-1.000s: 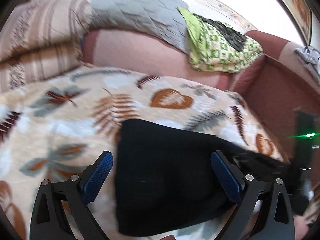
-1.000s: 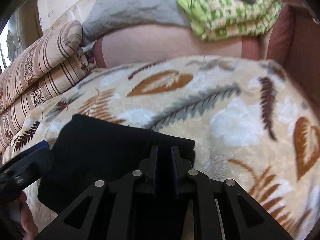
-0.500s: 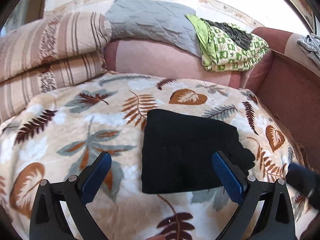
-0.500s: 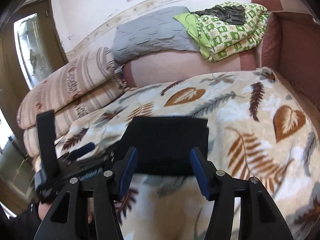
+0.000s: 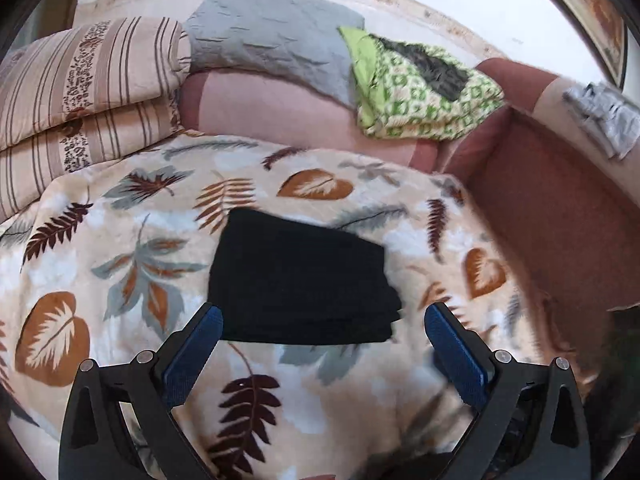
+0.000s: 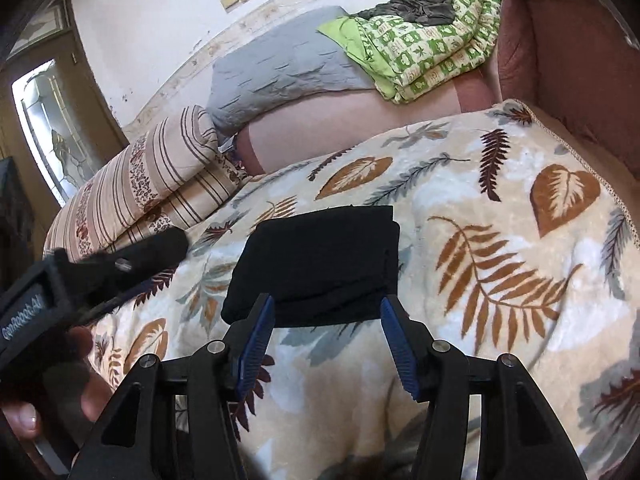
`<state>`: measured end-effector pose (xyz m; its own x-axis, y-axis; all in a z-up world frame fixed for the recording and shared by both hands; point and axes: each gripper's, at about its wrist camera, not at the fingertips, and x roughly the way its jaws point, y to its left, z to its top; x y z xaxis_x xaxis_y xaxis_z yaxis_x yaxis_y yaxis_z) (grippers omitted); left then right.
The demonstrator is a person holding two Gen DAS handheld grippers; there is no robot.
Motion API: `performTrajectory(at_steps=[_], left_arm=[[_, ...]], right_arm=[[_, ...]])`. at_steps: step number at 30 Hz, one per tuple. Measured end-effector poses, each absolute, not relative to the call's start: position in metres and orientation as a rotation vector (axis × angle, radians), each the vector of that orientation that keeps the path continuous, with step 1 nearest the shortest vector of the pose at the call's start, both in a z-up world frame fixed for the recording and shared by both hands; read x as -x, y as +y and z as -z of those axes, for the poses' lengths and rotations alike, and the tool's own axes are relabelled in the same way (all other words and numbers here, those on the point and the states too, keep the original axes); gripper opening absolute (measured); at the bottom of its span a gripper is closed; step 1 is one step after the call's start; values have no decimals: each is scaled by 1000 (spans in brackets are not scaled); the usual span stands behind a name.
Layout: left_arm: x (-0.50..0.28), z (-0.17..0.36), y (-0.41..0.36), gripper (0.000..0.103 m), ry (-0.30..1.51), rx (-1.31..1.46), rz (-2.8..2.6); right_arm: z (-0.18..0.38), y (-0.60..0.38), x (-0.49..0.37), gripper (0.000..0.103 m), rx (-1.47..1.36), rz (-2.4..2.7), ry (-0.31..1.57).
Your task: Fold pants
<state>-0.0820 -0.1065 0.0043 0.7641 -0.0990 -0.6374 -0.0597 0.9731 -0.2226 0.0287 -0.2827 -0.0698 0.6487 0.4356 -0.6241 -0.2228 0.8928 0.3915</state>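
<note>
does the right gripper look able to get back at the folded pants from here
Probably yes: the right gripper stands open and empty just short of the pants, which lie flat on the blanket with nothing between.

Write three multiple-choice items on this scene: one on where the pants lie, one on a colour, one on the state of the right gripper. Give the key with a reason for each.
1. Where do the pants lie?
A. On the leaf-print blanket
B. On the striped pillows
C. On the floor

2. What colour are the gripper pads?
A. Red
B. Blue
C. White

3. How is the right gripper?
A. Shut on the pants
B. Shut on the blanket
C. Open, holding nothing

Key: 1 A, the folded black bundle rests on the leaf print in both views. 2 B, blue ribbed pads line the black fingers. 3 C, its pads stand apart short of the bundle, with only blanket between them.
</note>
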Motion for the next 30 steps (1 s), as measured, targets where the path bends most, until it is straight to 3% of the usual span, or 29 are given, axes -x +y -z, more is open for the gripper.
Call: performTrajectory(at_steps=[7, 30], left_arm=[[80, 14, -74, 102, 724, 220, -77], [52, 34, -69, 102, 756, 199, -67]], right_arm=[[70, -284, -27, 57, -279, -315, 790], [76, -261, -26, 57, -178, -381, 874]])
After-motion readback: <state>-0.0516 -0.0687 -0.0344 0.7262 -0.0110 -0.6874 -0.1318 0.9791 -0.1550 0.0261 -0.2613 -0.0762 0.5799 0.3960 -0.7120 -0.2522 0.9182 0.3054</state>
